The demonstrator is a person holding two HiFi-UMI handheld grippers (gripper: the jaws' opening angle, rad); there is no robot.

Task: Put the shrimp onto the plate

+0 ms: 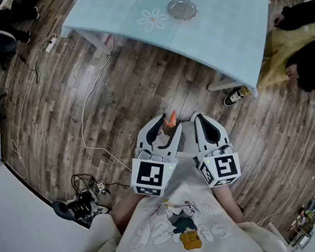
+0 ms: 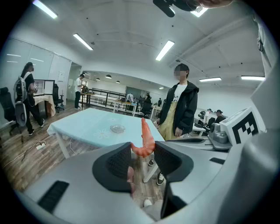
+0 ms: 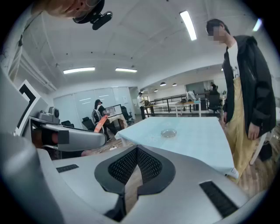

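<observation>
An orange shrimp (image 1: 171,118) is pinched by its curled lower end between the pads of my left gripper (image 1: 169,123), its tail pointing up. The left gripper view shows the shrimp (image 2: 145,140) upright between the two black pads, with my left gripper (image 2: 143,154) shut on it. My right gripper (image 1: 197,117) is close beside the left one, its jaws together with nothing in them; its pads meet in the right gripper view (image 3: 137,151). Both are held over the floor, short of the table. A small clear plate (image 1: 182,8) sits on the light blue table (image 1: 221,37) ahead.
A person in a dark jacket and yellow apron (image 1: 298,52) stands at the table's right corner. White cables (image 1: 88,102) and a power strip (image 1: 51,44) lie on the wood floor at left. A black device (image 1: 76,206) lies near my feet.
</observation>
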